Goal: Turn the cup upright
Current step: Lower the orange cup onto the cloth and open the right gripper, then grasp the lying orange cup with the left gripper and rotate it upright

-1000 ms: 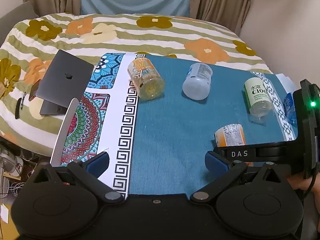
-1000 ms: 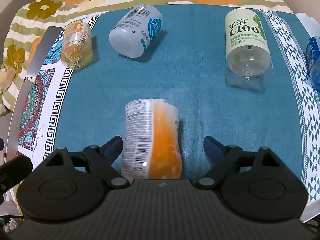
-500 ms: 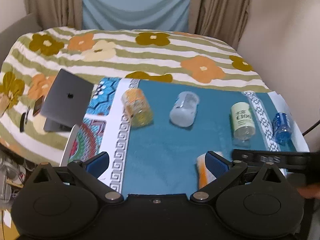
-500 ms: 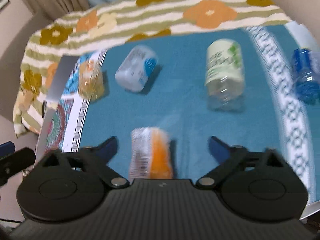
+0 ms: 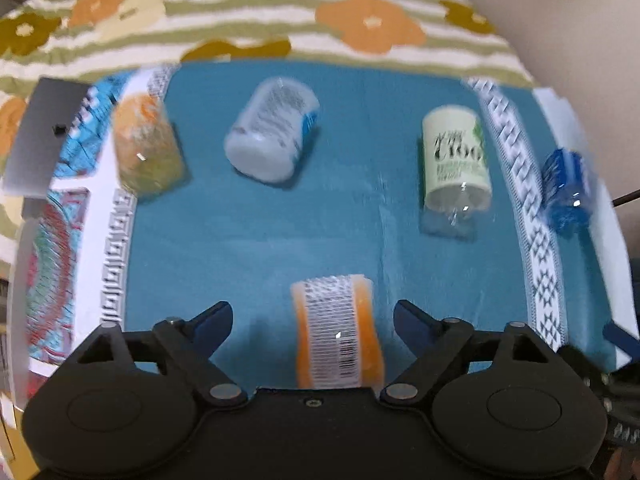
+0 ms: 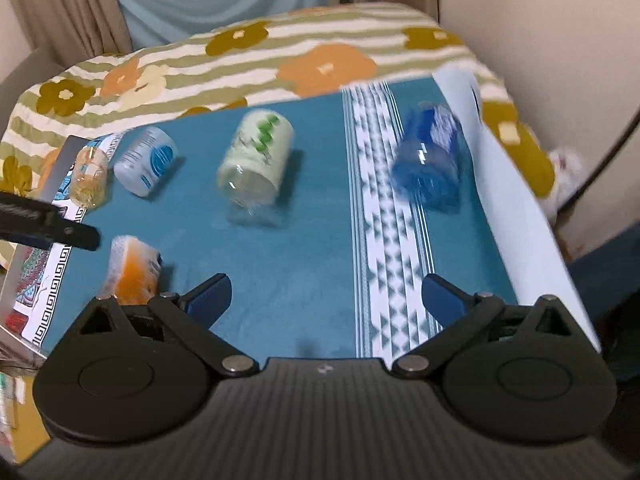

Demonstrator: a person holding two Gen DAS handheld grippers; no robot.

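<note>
Hands had swapped: left gripper (image 5: 313,317), spread, now straddled the lying orange cup (image 5: 338,330); right gripper (image 6: 326,294), spread, had swung right.

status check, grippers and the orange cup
Left gripper open, straddling the orange cup, no contact. Right gripper open, empty. Cup on its side on the blue cloth. Nothing between jaws and cup.

Bare teal cloth (image 5: 248,232) lies open across the middle of the bed. Along the far edge, four tipped containers block passage: yellow cup (image 5: 146,148), white cup (image 5: 272,134), green-labelled bottle (image 5: 456,156), blue bottle (image 5: 566,190). An orange cup (image 5: 338,328) lies near the front edge.
</note>
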